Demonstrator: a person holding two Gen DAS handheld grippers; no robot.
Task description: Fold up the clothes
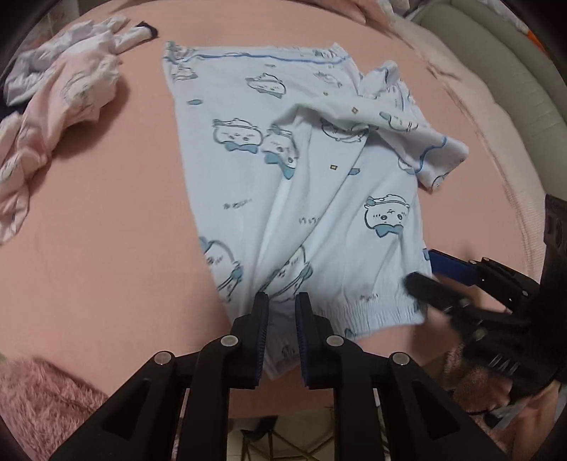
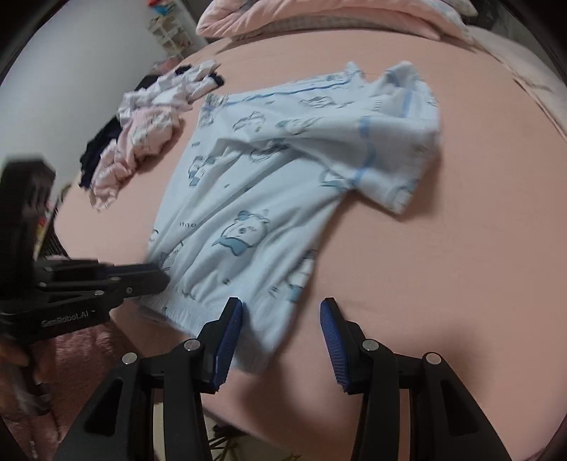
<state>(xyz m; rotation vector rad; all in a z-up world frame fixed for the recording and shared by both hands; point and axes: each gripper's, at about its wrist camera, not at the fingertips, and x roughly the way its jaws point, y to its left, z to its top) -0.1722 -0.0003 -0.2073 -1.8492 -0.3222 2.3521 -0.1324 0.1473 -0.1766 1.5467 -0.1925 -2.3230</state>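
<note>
A light blue pyjama top (image 1: 301,170) with cartoon prints lies spread on the pink bed (image 1: 106,230), its ribbed hem toward me and one sleeve folded over at the right. My left gripper (image 1: 281,301) has its jaws a narrow gap apart around the hem's left corner, and cloth lies between them. In the right wrist view (image 2: 156,275) it reaches the hem from the left. My right gripper (image 2: 281,308) is open over the top's (image 2: 283,177) near right hem corner. In the left wrist view (image 1: 421,269) it sits at the hem's right end.
A crumpled heap of pink and white clothes (image 1: 60,106) lies at the far left of the bed and also shows in the right wrist view (image 2: 141,142). Pink pillows (image 2: 319,17) lie at the bed's head. A fluffy pink rug (image 1: 39,400) is at the lower left.
</note>
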